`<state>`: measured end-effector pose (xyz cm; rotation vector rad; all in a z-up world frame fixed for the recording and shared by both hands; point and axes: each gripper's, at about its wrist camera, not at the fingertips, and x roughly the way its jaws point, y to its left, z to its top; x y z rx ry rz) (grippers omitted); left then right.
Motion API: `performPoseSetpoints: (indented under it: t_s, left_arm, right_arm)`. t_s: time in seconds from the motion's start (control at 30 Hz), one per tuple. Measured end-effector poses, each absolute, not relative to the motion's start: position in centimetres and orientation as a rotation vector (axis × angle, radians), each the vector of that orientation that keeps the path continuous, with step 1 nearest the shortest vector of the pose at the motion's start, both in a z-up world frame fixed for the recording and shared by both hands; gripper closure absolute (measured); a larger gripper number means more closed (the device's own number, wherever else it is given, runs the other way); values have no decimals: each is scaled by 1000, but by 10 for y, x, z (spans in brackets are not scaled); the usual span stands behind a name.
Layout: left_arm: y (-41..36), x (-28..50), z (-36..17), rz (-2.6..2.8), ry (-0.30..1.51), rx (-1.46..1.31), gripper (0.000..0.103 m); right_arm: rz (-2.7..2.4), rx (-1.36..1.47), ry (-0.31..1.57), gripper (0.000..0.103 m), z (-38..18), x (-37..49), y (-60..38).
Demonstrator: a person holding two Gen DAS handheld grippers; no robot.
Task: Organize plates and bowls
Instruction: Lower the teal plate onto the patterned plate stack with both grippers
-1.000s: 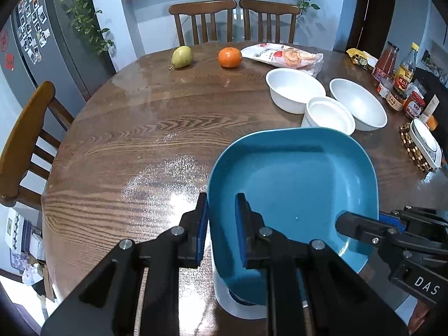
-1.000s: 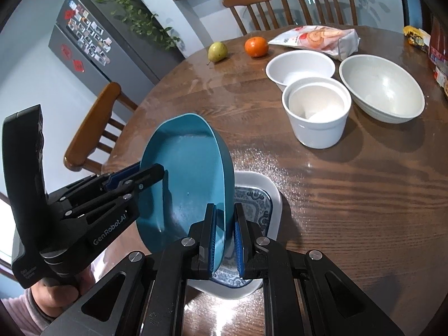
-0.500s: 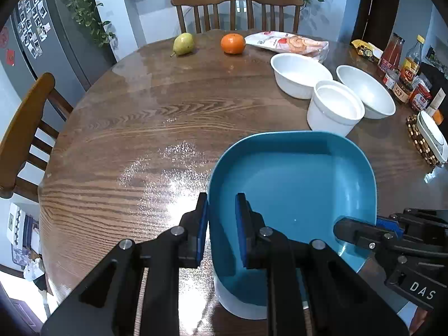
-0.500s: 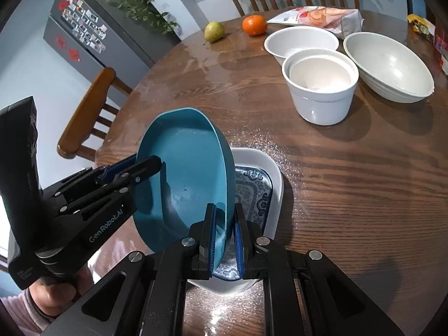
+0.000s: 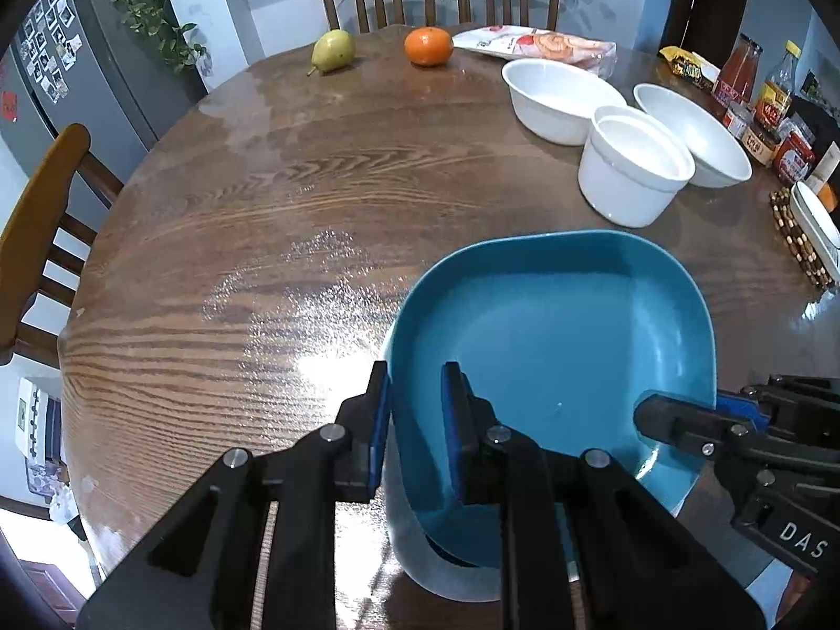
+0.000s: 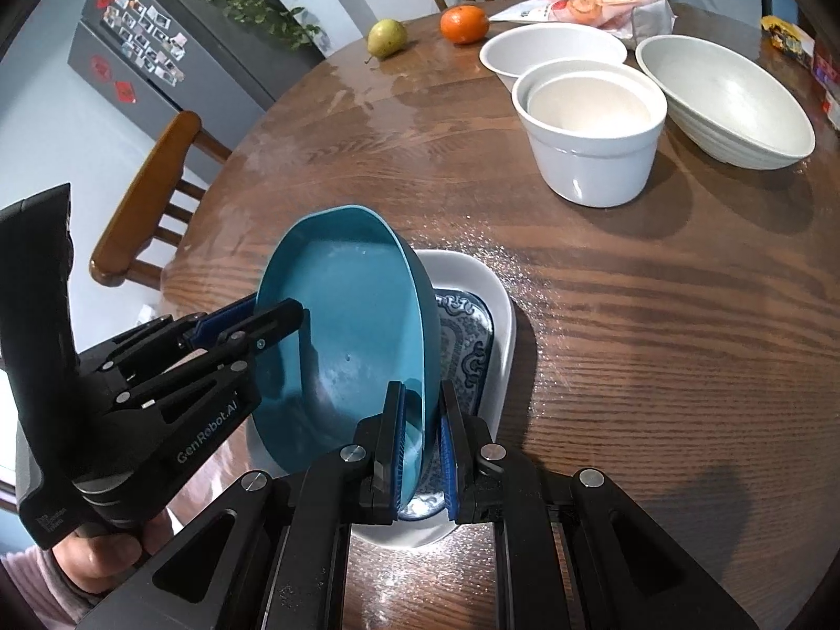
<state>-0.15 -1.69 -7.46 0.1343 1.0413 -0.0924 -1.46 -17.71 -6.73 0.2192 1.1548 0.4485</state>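
A teal square plate is held over a white dish with a blue pattern near the table's front edge. My left gripper is shut on the teal plate's left rim. My right gripper is shut on its opposite rim; it also shows in the left wrist view. The plate is tilted and sits low over the dish. Three white bowls stand at the right: a deep one, a shallow one and a wide one.
A pear, an orange and a snack bag lie at the far side. Sauce bottles and a beaded trivet stand at the right edge. Wooden chairs surround the round table.
Both grippers have lowered the teal plate towards the white patterned dish and drawn it slightly nearer. The bowls have not moved.
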Motion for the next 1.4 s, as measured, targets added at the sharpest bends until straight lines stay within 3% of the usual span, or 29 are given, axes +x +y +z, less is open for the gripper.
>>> performPoseSetpoints:
  t_s: [1.4]
  left_arm:
    - [-24,-2,-79,-81,1037,156,82]
  right_arm:
    - [397,180,1137,88,-68,-14,-174]
